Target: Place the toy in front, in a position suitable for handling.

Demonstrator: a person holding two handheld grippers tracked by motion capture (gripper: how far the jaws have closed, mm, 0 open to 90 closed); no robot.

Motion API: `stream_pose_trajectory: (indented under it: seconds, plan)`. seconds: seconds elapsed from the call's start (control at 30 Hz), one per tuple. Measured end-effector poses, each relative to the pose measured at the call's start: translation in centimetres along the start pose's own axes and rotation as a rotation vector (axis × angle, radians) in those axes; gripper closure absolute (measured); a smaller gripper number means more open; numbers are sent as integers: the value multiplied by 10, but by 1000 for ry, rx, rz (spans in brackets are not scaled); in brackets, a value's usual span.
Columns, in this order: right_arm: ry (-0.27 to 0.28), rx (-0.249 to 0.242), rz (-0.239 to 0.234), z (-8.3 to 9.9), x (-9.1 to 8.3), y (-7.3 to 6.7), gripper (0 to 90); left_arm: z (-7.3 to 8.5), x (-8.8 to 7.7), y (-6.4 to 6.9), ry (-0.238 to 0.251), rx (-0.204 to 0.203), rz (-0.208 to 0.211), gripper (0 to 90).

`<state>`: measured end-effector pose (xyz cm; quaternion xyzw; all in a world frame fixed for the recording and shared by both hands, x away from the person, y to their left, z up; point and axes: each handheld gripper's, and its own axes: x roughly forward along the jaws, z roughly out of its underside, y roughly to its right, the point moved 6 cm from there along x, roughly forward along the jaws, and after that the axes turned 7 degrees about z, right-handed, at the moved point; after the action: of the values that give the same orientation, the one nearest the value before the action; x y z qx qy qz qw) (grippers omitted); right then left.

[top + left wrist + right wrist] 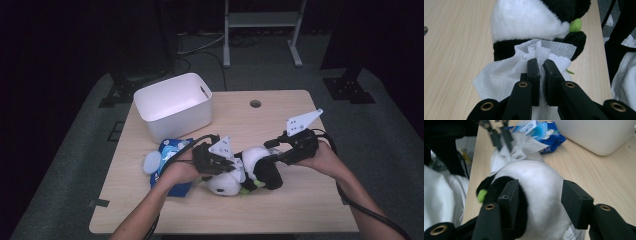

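Right now the left gripper (541,62) has its two black jaws pinched tight on a crumpled white paper wipe (506,75), which is pressed against the black-and-white plush panda toy (524,22) lying on the pale wooden table (300,200). From the high view, the left hand (181,172) comes in from the near edge, forearm angled up and to the right, with the left gripper (235,167) lying nearly level and pointing at the panda (240,172) from its left side.

Opposite it, the right gripper (540,202) has its jaws spread wide around the white body of the plush; the left pad lies against the black fur, but I cannot tell whether the right pad presses on the toy. In the high view the right hand (320,157) reaches in from the right, forearm slanting up and leftward, with that gripper (265,167) aimed at the panda's other side.

The panda sits near the middle of the table's near half, between both tools. Just behind the left hand lies a blue soft pack of wipes (172,150) with a round white lid, and beyond that stands a white rectangular plastic bin (175,107).
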<state>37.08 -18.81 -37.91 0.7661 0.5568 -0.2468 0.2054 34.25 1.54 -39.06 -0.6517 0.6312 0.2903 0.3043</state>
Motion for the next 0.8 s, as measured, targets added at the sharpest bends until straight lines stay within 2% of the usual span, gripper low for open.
stream_pose_trajectory:
  seconds: [0.07,0.2,0.33,0.4,0.43,0.6,0.8]
  plan:
    - [1,-17,-30,-3,-1,-6,380,0,0,-2,0,-5,-7,840]
    - [-69,-96,-34,-4,6,-17,290,-1,1,-5,-2,-5,-23,840]
    - [-166,-159,24,1,24,-19,240,-3,3,-10,-12,0,-47,841]
    - [-197,-180,66,4,32,-18,260,-4,5,-11,-13,0,-48,842]
    - [-217,-167,72,6,35,-16,274,-4,5,-12,-14,3,-56,842]
    - [-226,-120,86,10,38,-10,366,-6,-2,-12,-1,3,-60,846]
    - [-222,-87,90,12,37,-7,376,2,-17,-7,-26,3,-75,846]
